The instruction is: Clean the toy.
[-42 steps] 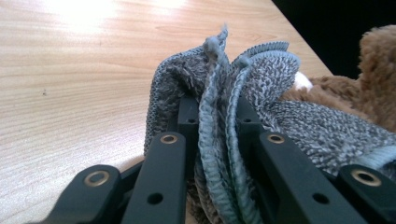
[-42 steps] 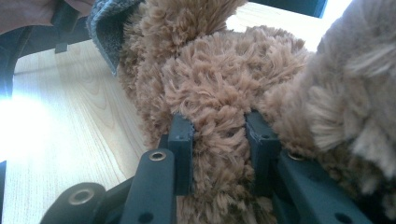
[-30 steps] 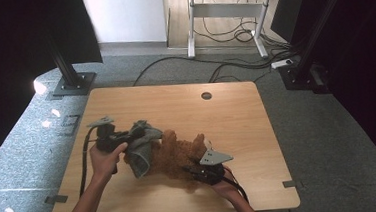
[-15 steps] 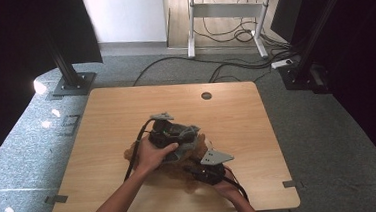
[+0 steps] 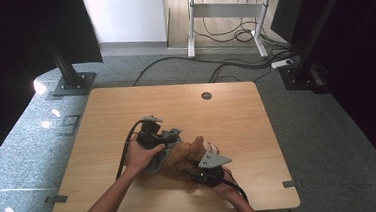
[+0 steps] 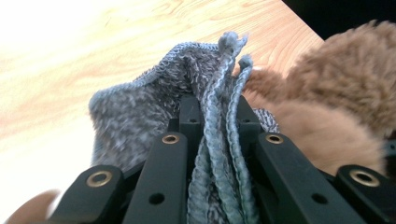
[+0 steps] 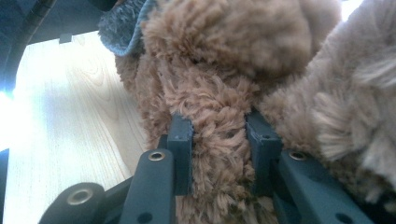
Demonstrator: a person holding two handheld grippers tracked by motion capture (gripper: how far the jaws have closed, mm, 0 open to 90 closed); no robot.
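A brown plush toy [image 5: 184,154] lies on the wooden table [image 5: 236,112], near its front edge. My left gripper [image 5: 165,137] is shut on the bunched edge of a grey knit garment [image 6: 219,121], which drapes against the toy's left side [image 6: 336,107]. Its jaws have just pressed a little tighter on the knit. In the right gripper view, my right gripper [image 7: 217,135] is shut on a furry limb of the plush toy [image 7: 224,60], and the grey knit [image 7: 123,23] shows above it. In the high view my right gripper [image 5: 194,173] sits at the toy's front right.
Bare tabletop [image 5: 175,102] stretches behind and to both sides of the toy. A round cable hole [image 5: 206,95] sits near the far edge. Black stand bases [image 5: 71,84] and cables [image 5: 233,67] lie on the floor beyond the table.
My left hand has carried the grey knit to the right and slightly down, onto the plush toy. The right hand and the toy have stayed put.
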